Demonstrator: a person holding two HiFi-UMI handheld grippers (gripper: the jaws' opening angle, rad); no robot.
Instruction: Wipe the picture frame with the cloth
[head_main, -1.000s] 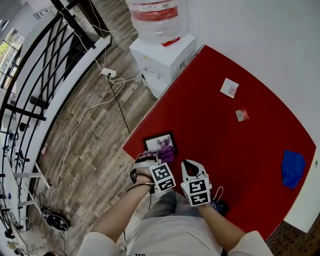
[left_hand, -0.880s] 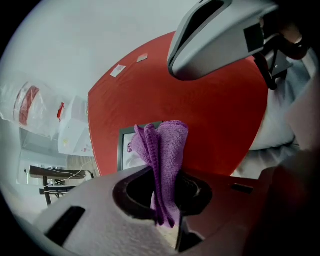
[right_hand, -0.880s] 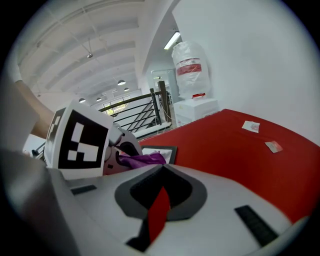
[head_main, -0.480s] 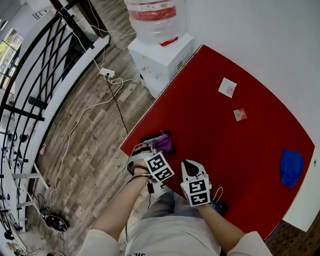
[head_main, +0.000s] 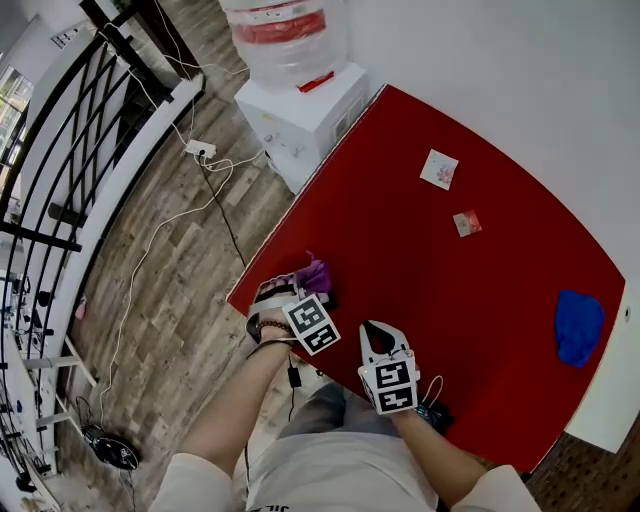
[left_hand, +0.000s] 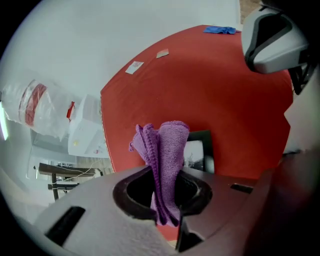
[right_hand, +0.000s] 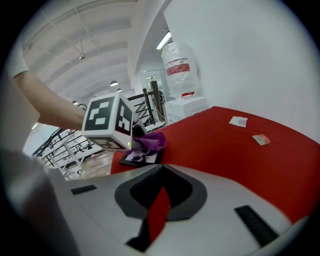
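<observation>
A purple cloth (head_main: 315, 275) is pinched in my left gripper (head_main: 300, 287), which is shut on it at the near left corner of the red table (head_main: 440, 290). In the left gripper view the cloth (left_hand: 167, 150) stands up between the jaws of that gripper (left_hand: 165, 195), with the black picture frame (left_hand: 199, 152) lying flat just beyond. The head view hides most of the frame under cloth and gripper. My right gripper (head_main: 375, 332) hovers near the table's front edge, to the right, shut and holding nothing. Its own view shows the frame (right_hand: 140, 157) under the cloth (right_hand: 151, 141).
A blue cloth (head_main: 575, 325) lies at the table's far right. Two small cards (head_main: 438, 168) (head_main: 466, 222) sit near the wall. A water dispenser (head_main: 295, 100) stands off the table's left end, with a power strip (head_main: 198, 150) and cables on the wood floor.
My left gripper has carried the purple cloth left toward the table's corner, across the frame, which showed more a second ago. The right gripper has hardly moved.
</observation>
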